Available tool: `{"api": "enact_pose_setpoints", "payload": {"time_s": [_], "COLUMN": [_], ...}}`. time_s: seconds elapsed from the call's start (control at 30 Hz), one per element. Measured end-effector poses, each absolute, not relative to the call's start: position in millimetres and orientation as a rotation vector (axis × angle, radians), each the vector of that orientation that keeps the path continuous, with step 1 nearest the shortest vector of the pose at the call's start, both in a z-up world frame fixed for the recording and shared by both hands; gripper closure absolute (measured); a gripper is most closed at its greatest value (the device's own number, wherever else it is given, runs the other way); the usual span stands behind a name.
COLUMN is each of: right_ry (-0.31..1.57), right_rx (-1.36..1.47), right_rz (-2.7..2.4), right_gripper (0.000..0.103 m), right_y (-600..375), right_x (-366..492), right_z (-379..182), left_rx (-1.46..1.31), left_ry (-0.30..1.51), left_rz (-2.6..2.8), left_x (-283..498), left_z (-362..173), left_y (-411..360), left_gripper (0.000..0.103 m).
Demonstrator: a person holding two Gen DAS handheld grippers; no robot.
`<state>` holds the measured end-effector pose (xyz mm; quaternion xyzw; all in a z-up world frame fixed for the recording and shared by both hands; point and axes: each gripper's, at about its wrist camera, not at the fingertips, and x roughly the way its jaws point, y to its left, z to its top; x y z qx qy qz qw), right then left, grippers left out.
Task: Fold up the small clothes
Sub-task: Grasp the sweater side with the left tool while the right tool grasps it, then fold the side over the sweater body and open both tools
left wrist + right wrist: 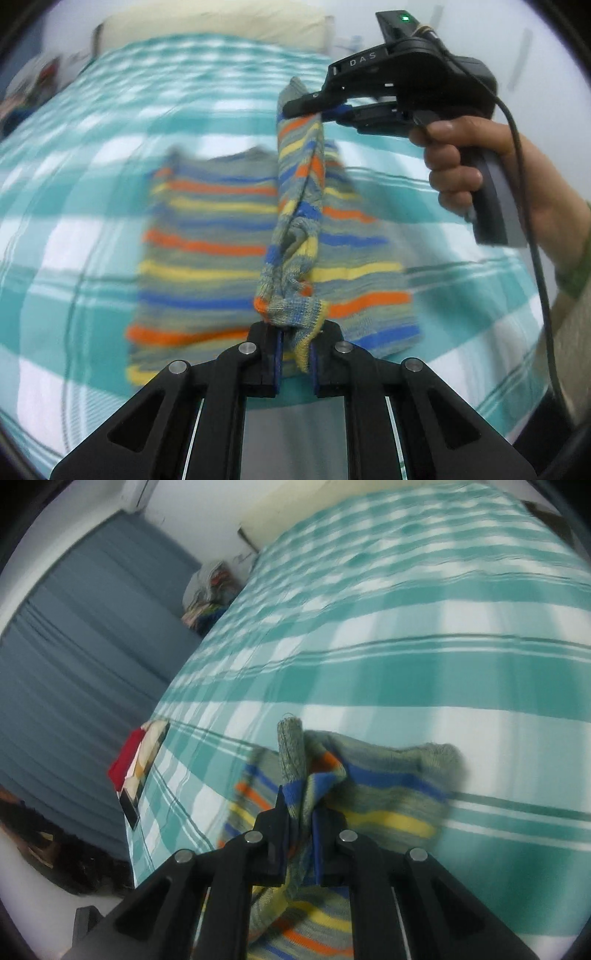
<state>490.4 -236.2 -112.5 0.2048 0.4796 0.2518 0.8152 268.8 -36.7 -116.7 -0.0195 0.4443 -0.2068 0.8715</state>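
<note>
Over on the left of the bed, with its teal-and-white checked cover, the striped knit garment lies mostly flat, grey with orange, yellow and blue bands. One edge of it is lifted into a bunched ridge that runs up from the near hem to the far end, strung between the two tools.

The left tool comes in low from the near side, angled downward, its jaws pinched nearly shut on the hem corner of the garment; yellow and grey knit bulges out above the blue pads. The picture around it is smeared, the cloth stripes blurred.

Further right, the right tool reaches in sideways from the right, jaws closed narrow on the far end of the lifted ridge, a grey tip of cloth poking up past them. A person's hand wraps the pistol-style handle, fingers curled round the front, the forearm running off to the right, with a black cable looping down beside it.

From the right wrist view, that same tool points downward, clamped on a fold with a grey ribbed end standing upright above it.
</note>
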Motion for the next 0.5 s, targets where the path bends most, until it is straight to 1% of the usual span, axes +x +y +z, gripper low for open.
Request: {"api": "enact_pose_setpoints", "payload": {"time_s": [0.07, 0.13, 0.2, 0.23, 0.27, 0.3, 0.37, 0.5], "right_ry": [1.047, 1.071, 1.083, 1.086, 1.083, 1.073, 1.044, 0.969], "right_rx": [0.422, 0.406, 0.392, 0.399, 0.432, 0.480, 0.549, 0.487], "right_rz": [0.551, 0.566, 0.578, 0.602, 0.629, 0.661, 0.707, 0.699], "right_gripper": [0.093, 0.093, 0.091, 0.085, 0.074, 0.068, 0.067, 0.067], "right_y": [-201.3, -168.7, -147.3, -134.7, -128.0, -123.8, -121.3, -134.5], "right_x": [502.2, 511.4, 516.0, 519.1, 520.9, 522.0, 520.4, 503.6], "right_z": [-127.7, -143.2, -155.1, -162.6, -168.0, -171.4, -173.4, -151.8], "left_rx": [-0.084, -0.112, -0.127, -0.125, -0.122, -0.120, -0.106, -0.110], "left_ry": [0.955, 0.974, 0.990, 0.983, 0.966, 0.957, 0.919, 0.906], "left_rz": [-0.385, -0.362, -0.340, -0.324, -0.308, -0.306, -0.295, -0.343], "left_x": [271.0, 272.8, 273.0, 271.6, 268.4, 266.4, 259.5, 267.8], "left_z": [-129.0, -137.4, -143.1, -143.0, -140.2, -138.1, -130.0, -126.4], "left_y": [-14.3, -0.5, 13.2, 16.9, 22.0, 22.8, 27.2, 23.5], "left_gripper": [0.093, 0.090, 0.067, 0.058, 0.046, 0.036, 0.029, 0.026]}}
